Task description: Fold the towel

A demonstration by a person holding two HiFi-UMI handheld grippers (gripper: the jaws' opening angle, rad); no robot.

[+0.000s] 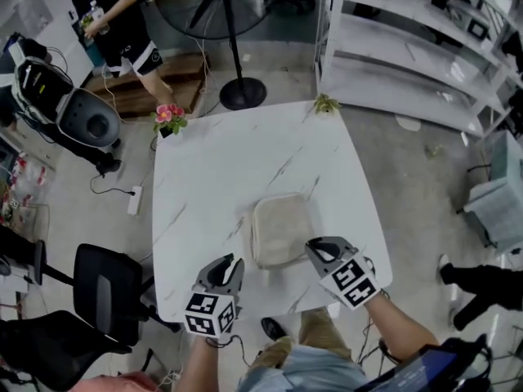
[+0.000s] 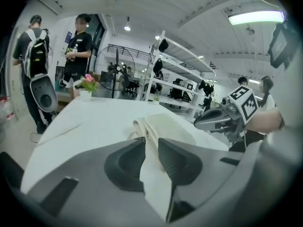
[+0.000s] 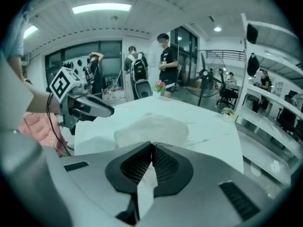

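Observation:
A beige towel (image 1: 280, 231) lies folded into a small thick pad on the white marble table (image 1: 221, 178), near its front edge. My left gripper (image 1: 235, 261) hovers just off the towel's near left corner, jaws a narrow gap apart with nothing pressed between them. In the left gripper view the stacked layers of the towel (image 2: 165, 126) show just past the left gripper (image 2: 151, 141). My right gripper (image 1: 311, 246) is at the towel's near right corner. In the right gripper view the right gripper (image 3: 152, 146) is shut and empty, with the towel (image 3: 151, 126) beyond it.
A pot of pink flowers (image 1: 169, 119) and a small green plant (image 1: 326, 104) stand at the table's far corners. A fan stand (image 1: 241, 92), white shelving (image 1: 409, 55) and a person (image 1: 122, 23) are beyond the table. A black chair (image 1: 106, 288) stands at its left.

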